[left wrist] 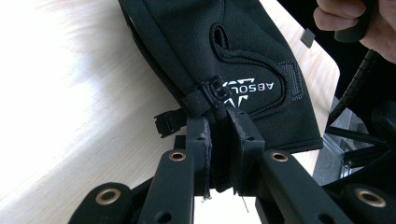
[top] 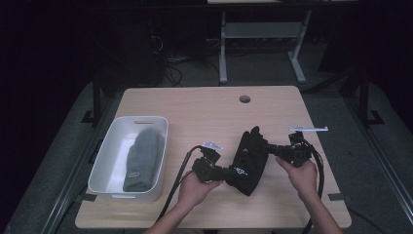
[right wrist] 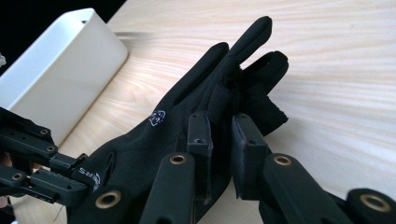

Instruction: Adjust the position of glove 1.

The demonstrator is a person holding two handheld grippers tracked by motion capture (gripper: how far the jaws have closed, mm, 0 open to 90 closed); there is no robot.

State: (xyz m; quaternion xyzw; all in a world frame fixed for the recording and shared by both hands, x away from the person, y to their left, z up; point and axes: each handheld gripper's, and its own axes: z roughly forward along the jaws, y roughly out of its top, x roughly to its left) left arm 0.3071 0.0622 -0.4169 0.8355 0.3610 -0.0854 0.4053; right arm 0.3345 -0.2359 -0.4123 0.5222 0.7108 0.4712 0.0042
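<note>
A black glove (top: 251, 158) with white lettering hangs just above the wooden table (top: 204, 112), stretched between both grippers. My left gripper (top: 225, 174) is shut on the glove's cuff edge by its strap (left wrist: 205, 99); the pads (left wrist: 200, 140) pinch the black fabric. My right gripper (top: 267, 146) is shut on the glove (right wrist: 187, 116) near its finger end, where the glove fingers (right wrist: 247, 42) stick out past the pads (right wrist: 200, 133). In the right gripper view the left gripper (right wrist: 86, 175) holds the cuff at lower left.
A white bin (top: 109, 151) stands at the table's left with a grey knitted mitten (top: 143, 158) lying inside. A round cable hole (top: 245, 99) sits near the far edge. Beyond the table, desk legs and cables stand on the dark floor.
</note>
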